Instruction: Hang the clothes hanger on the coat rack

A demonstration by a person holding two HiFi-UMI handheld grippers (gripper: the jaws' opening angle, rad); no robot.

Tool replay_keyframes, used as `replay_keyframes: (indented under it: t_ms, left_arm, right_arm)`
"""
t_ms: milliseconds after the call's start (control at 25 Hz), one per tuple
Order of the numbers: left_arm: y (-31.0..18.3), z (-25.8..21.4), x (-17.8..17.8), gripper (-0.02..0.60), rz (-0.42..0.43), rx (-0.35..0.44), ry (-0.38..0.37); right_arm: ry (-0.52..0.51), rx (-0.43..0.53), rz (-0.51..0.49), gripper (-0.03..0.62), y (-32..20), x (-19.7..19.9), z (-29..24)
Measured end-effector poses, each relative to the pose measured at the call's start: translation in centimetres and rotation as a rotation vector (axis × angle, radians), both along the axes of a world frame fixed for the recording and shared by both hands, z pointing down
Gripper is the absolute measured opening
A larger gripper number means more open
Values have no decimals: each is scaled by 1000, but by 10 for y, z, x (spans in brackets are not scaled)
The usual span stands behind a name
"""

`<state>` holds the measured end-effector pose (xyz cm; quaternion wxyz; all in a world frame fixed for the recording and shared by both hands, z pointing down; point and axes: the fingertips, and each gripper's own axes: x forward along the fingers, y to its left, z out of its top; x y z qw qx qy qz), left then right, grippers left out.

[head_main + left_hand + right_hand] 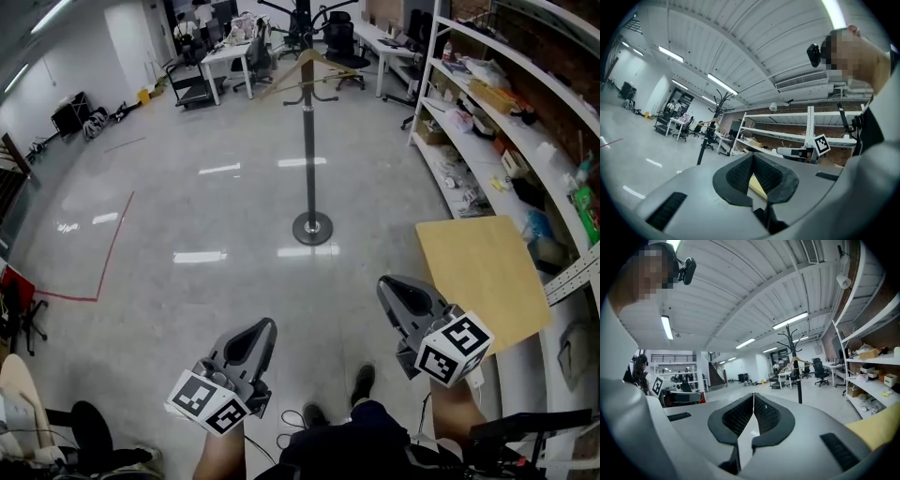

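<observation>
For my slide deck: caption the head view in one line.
Left gripper and right gripper shut, empty; wooden hanger hangs on coat rack ahead.

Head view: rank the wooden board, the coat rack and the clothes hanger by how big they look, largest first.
1. wooden board: covers the most area, though it is nearer the camera.
2. coat rack: taller, but thin.
3. clothes hanger: smallest, far off.

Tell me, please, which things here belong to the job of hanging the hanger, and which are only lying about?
For the job:
coat rack
clothes hanger, already hanging on the rack
left gripper, jaws shut, empty
right gripper, jaws shut, empty

Just lying about:
wooden board
cluttered shelves
office chair
white desk
</observation>
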<state>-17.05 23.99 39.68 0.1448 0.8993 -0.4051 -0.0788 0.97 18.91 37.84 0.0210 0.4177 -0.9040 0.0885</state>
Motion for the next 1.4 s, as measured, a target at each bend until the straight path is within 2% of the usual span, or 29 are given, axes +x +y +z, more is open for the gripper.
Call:
replay_keyframes:
  t_ms: [200, 440, 640, 800, 1120, 1400]
  left_arm:
    - [44, -12, 16, 0, -2, 30, -5]
    - [98, -21, 62, 0, -16, 37, -42]
    - [159, -39, 105, 0, -16, 76, -76]
    - [185, -34, 127, 0, -42, 35, -87]
    - [203, -36, 124, 0, -6, 37, -105]
    - [203, -40, 91, 0, -19, 47, -89]
  right_arm:
    - [-13, -1, -20, 8, 46, 9, -10]
    - [-22, 16, -72, 8, 95, 37, -13]
    - [-15, 46, -127, 8, 155, 77, -24]
    - [-36, 2, -138, 8, 185, 97, -13]
    - [-31, 10, -96, 8, 200, 87, -17]
    - [-23, 35, -75, 8, 203, 62, -30]
